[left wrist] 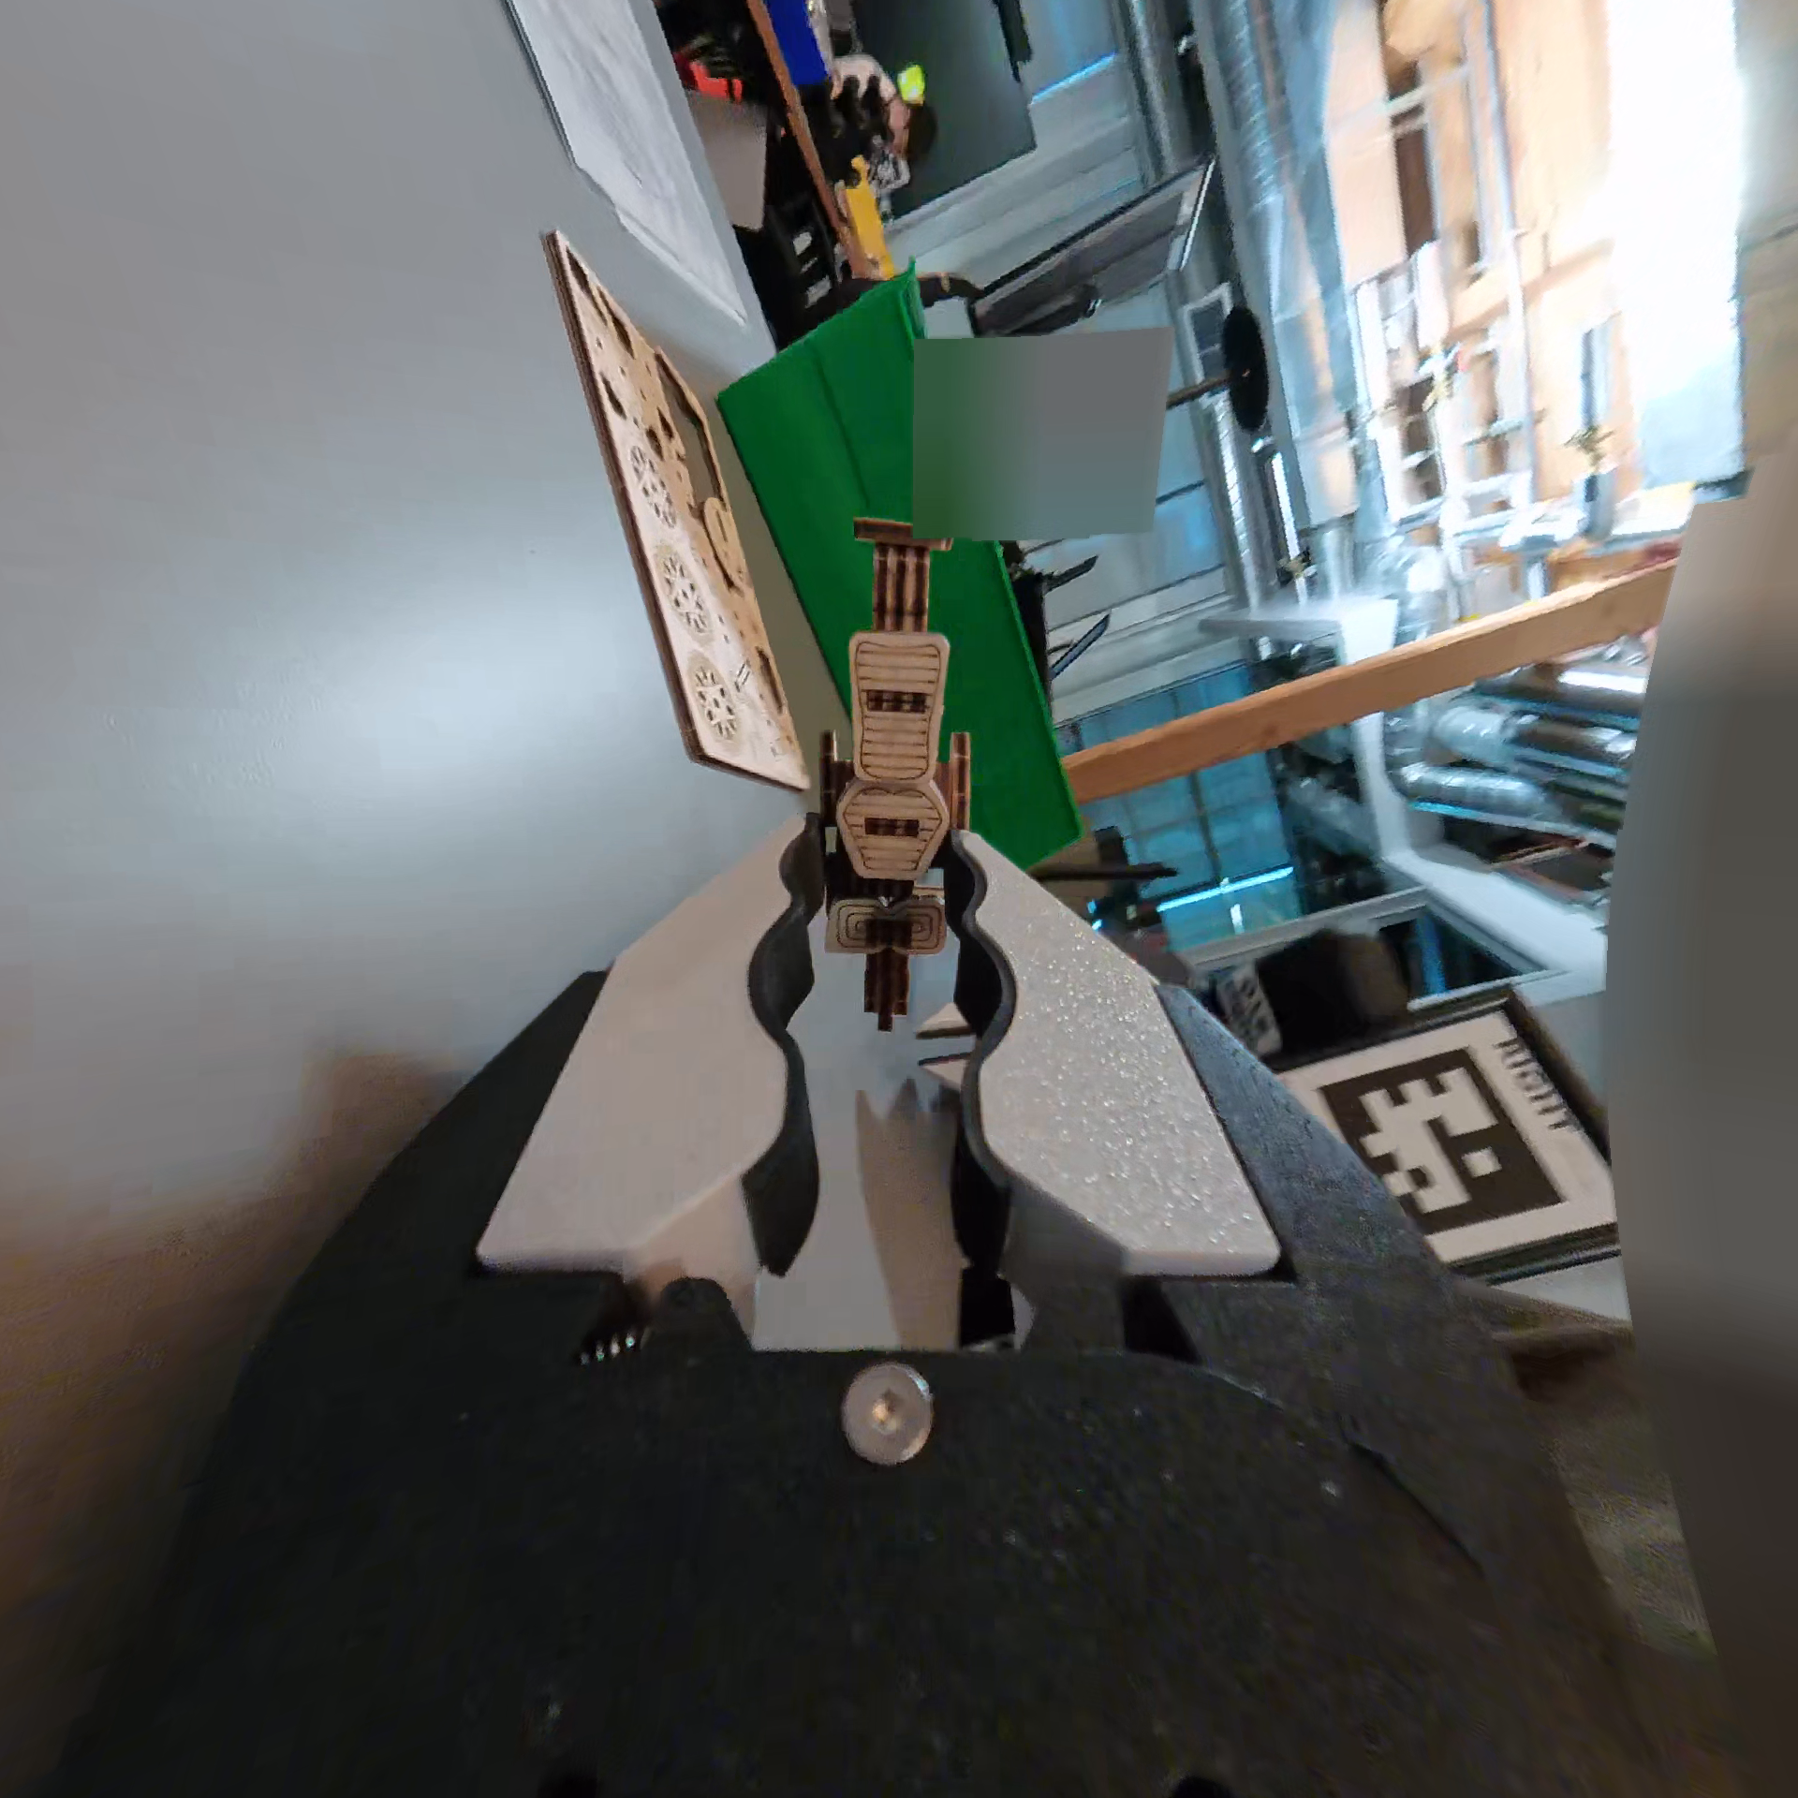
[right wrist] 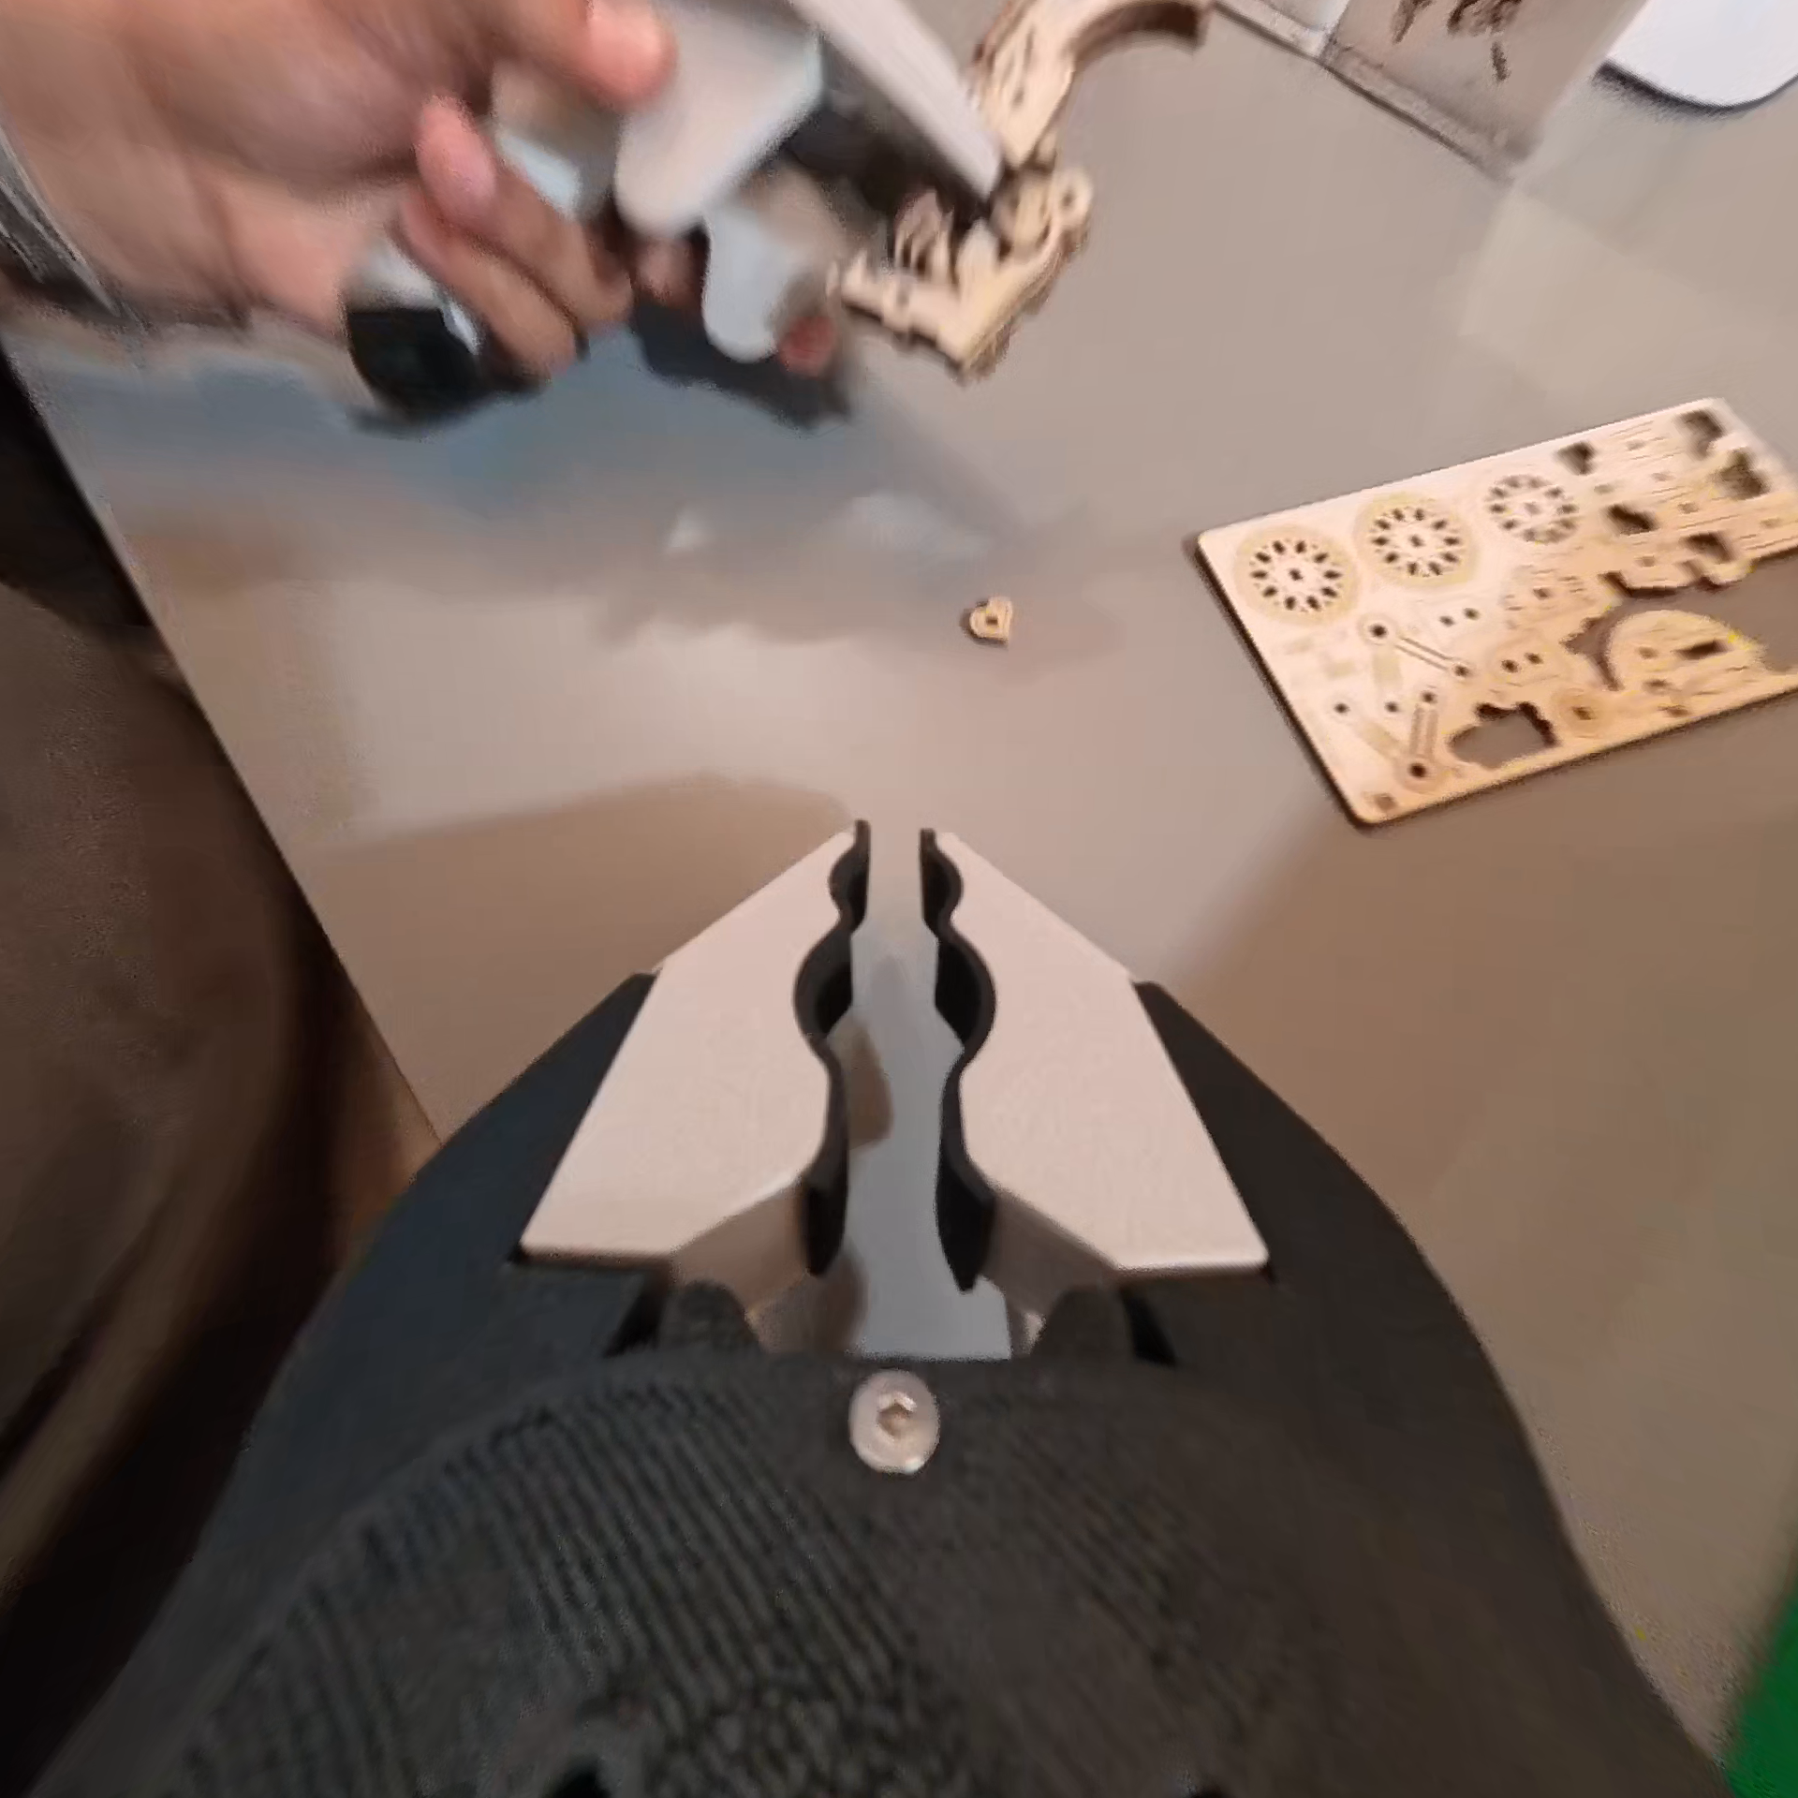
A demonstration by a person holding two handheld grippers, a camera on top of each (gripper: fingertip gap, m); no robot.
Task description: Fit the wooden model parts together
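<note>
The left gripper (left wrist: 883, 856) is clamped on a partly assembled light-and-dark wooden model (left wrist: 890, 778), which stands between the black pads of its grey fingers and projects beyond the tips. Behind the model, a flat laser-cut plywood parts sheet (left wrist: 671, 525) lies on the grey tabletop (left wrist: 292, 584), beside a green folded board (left wrist: 876, 545). In the right wrist view, the right gripper (right wrist: 890, 842) holds nothing; its jaws stand narrowly apart above the same tabletop. A small heart-shaped wooden piece (right wrist: 990, 620) lies loose on the surface ahead of the tips. The parts sheet lies to the right, well apart from that piece. At upper left, blurred, a person's hand (right wrist: 292, 146) carries the left gripper with the model.
</note>
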